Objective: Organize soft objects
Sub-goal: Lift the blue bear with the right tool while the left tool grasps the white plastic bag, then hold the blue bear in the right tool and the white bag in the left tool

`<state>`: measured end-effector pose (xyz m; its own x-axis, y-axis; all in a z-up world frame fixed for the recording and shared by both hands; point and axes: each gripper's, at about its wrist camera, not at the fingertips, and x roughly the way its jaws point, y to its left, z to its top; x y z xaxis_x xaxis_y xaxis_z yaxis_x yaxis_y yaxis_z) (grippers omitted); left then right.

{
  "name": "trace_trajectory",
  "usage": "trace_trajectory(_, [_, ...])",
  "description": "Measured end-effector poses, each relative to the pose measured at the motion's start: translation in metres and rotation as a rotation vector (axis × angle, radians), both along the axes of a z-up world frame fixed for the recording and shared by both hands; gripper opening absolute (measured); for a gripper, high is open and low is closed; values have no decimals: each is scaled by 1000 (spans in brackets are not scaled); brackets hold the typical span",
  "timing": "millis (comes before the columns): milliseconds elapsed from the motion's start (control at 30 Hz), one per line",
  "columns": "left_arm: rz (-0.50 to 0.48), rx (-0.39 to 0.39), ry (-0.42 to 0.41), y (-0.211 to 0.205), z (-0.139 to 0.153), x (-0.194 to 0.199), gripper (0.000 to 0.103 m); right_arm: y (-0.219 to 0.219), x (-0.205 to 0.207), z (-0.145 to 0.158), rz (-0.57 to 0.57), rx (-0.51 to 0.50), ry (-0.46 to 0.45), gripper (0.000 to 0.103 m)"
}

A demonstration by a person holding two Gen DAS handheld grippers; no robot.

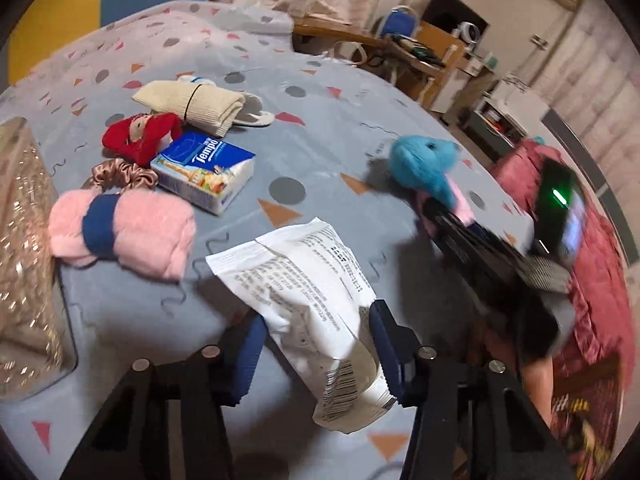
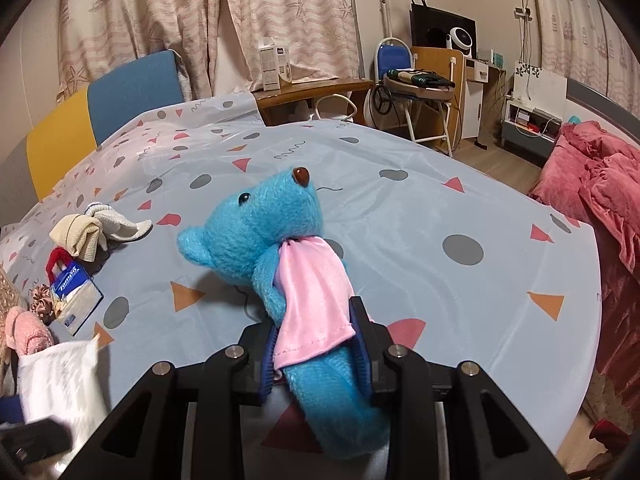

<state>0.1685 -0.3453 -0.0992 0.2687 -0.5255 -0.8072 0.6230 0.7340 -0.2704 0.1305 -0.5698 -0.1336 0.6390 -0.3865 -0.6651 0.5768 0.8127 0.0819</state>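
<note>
Though unseen rightward, left tongs (image 1: 318, 344) pinching white packet (image 1: 308, 292); right tongs (image 2: 316, 344) clamping blue plush (image 2: 276, 236).

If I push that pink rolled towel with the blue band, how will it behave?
The pink rolled towel looks plush and light, so it would likely squash before sliding. Its cylinder shape might roll a little. The blue band around its middle should keep it from unrolling.

Warm, fairly dim indoor light falls from above, leaving soft shadows on the patterned bedspread (image 1: 320, 120) under the white packet (image 1: 312, 280). Both fisheye views bow the bedspread's edges and darken to black at the corners. The left wrist view smears with motion blur near its right edge; the right wrist view is sharper.
</note>
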Motion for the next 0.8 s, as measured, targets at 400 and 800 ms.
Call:
trace_trajectory(400, [20,-78,42,66,8,-25,39,7,4,0,-4,-63,50,32])
trace_trajectory(800, [117,-43,35,107,0,-33,96,12,6,0,2,-105,79,32])
